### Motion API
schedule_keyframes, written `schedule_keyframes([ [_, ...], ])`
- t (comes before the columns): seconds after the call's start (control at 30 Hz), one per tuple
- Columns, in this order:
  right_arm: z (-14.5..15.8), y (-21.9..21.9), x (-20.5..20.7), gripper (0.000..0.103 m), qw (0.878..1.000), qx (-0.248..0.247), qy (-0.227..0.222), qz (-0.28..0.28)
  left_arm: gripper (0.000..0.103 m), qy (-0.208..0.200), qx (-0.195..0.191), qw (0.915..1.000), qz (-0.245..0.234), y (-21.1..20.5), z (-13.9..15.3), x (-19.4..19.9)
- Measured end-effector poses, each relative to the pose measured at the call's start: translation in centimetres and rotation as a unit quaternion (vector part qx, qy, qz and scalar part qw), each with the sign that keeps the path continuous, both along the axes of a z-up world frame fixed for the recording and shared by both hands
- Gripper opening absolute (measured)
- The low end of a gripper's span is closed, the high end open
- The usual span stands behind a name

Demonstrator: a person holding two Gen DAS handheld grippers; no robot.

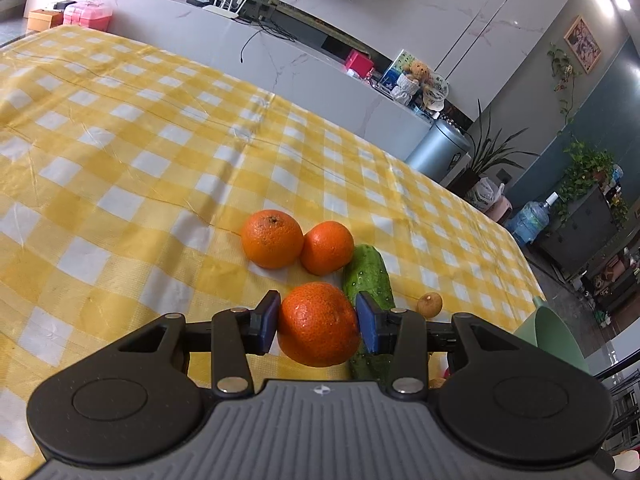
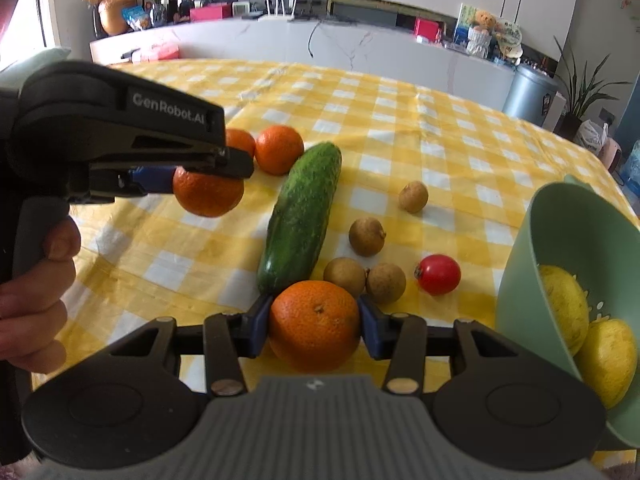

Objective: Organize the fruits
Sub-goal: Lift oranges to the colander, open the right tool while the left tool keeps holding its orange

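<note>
Both my grippers are loaded, one orange each. My left gripper has its blue pads clamped on either side of an orange; the right wrist view shows this same orange held clear above the cloth, with my left gripper coming in from the left edge and my left hand wrapped on its handle. My right gripper is pinched on a second orange, stem scar facing up, pads pressed against both flanks.

Two loose oranges sit on the cloth, touching each other: the bigger one on the left and the smaller one on the right in the left wrist view. The smaller one touches the far end of the cucumber. In the right wrist view the cucumber lies diagonally, its near end just behind my right-held orange.

Right of the cucumber are four small brown round fruits: one far, one mid, and two near ones touching side by side, just beside my right pad. A red tomato lies near them on the right, apart.

A green colander bowl stands tilted at the right edge, with two yellow fruits inside. Everything rests on a yellow-and-white checked tablecloth.
</note>
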State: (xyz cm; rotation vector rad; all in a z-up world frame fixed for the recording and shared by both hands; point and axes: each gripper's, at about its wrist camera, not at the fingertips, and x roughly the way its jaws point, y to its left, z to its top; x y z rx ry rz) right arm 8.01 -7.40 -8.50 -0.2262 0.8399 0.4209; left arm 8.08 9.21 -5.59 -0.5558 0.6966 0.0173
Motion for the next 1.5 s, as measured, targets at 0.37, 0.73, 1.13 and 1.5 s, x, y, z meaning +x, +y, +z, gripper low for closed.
schedule_keyframes([
  [0.37,2.6,-1.2,-1.1,0.043,0.998,0.035,-0.042,-0.023,0.046,-0.02,0.0,0.9998,0.006,0.2,1.9,-1.6],
  [0.73,6.4,-3.7,-2.5,0.043,0.992,0.079,-0.091,-0.036,0.046,-0.058,0.006,0.9975,-0.04,-1.6,4.9,-3.0],
  [1.13,10.4,-12.6,-2.1,0.044,0.975,0.122,-0.133,-0.132,0.046,-0.091,0.0,0.9914,-0.094,-5.5,7.7,-3.0],
  [1.5,9.8,-20.5,-0.7,0.044,0.964,0.127,-0.112,-0.205,0.046,-0.107,-0.002,0.9809,-0.163,-10.1,8.9,-2.0],
])
